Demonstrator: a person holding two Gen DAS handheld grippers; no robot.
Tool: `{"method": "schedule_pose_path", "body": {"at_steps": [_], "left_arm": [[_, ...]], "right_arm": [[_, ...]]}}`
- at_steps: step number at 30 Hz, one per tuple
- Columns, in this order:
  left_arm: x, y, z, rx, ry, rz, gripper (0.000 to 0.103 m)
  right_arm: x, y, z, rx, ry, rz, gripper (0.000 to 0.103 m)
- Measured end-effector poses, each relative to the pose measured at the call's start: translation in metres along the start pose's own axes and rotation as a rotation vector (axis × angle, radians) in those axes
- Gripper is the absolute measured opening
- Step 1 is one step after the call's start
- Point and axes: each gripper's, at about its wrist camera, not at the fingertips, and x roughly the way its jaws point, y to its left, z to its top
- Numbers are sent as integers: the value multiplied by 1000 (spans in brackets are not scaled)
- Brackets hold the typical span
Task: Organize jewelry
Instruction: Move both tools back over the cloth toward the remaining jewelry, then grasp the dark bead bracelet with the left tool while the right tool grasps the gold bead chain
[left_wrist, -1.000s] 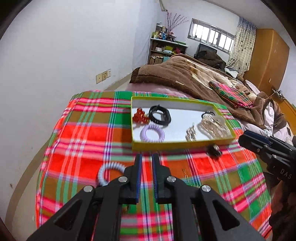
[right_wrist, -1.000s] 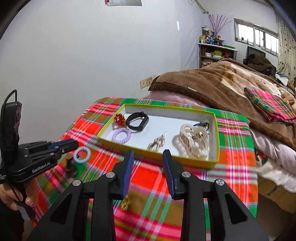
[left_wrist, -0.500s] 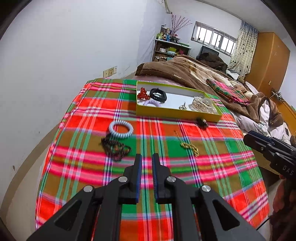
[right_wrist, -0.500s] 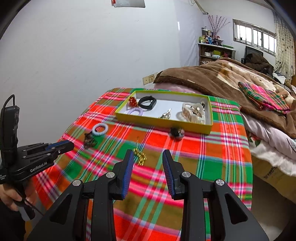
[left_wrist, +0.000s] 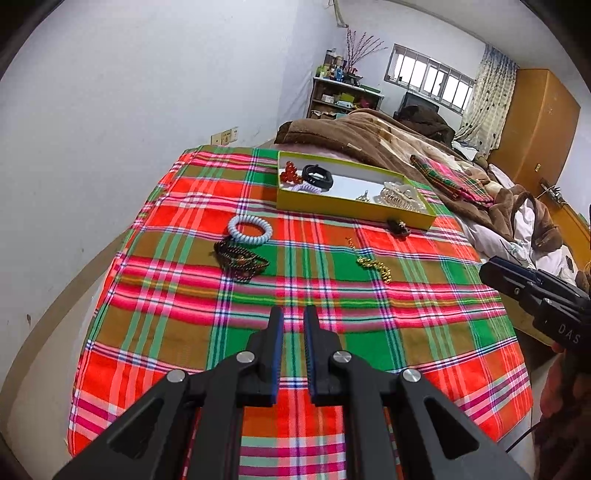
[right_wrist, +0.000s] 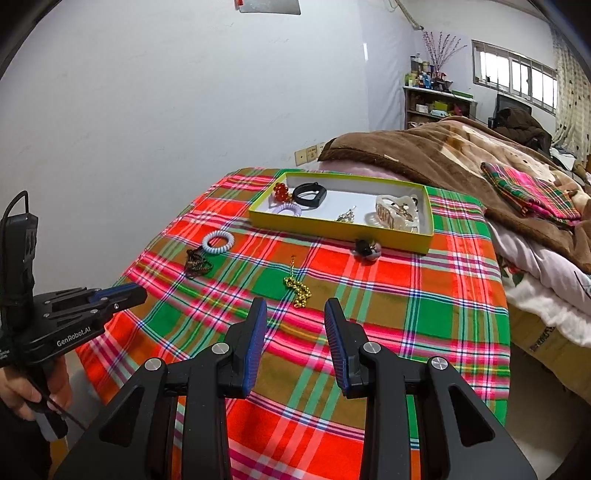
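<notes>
A yellow-rimmed tray (left_wrist: 332, 201) (right_wrist: 332, 229) at the far side of the plaid cloth holds red beads (left_wrist: 290, 173), a black band (right_wrist: 309, 195), a lilac coil tie, small earrings and a clear claw clip (right_wrist: 397, 214). Loose on the cloth lie a white coil tie (left_wrist: 249, 229) (right_wrist: 218, 242), a dark bead bracelet (left_wrist: 240, 260) (right_wrist: 197, 263), a gold chain (left_wrist: 373, 265) (right_wrist: 297, 288) and a dark clip (left_wrist: 398, 226) (right_wrist: 365, 248). My left gripper (left_wrist: 293, 321) is nearly shut and empty, well short of them. My right gripper (right_wrist: 295, 310) is open and empty, just short of the gold chain.
The plaid cloth (left_wrist: 295, 295) covers a small table against a white wall (left_wrist: 110, 110). A bed with a brown blanket (right_wrist: 443, 147) lies behind and to the right. The table's near and right edges drop off close by.
Both grippers have pulled back and up from the tray, so the whole cloth and the loose pieces now show. Neither jaw opening has changed.
</notes>
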Motion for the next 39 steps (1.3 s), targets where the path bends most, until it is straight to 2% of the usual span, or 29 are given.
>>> {"method": "schedule_pose_path", "body": {"at_steps": [1, 5, 13, 16, 26, 39], "left_arm": [[0, 2, -1, -3, 2, 3, 12], [2, 12, 0, -14, -1, 19, 26], [17, 34, 9, -59, 10, 33, 36], [29, 41, 13, -80, 25, 18, 40], [68, 53, 25, -156, 56, -11, 45], [108, 52, 38, -176, 84, 38, 46]], "right_arm": [[2, 1, 0, -2, 5, 0, 33], [13, 4, -2, -13, 24, 8, 33], [40, 2, 1, -20, 60, 23, 33], [51, 1, 4, -15, 72, 29, 40], [95, -1, 11, -49, 133, 42, 40], [137, 3, 8, -118, 184, 36, 40]]}}
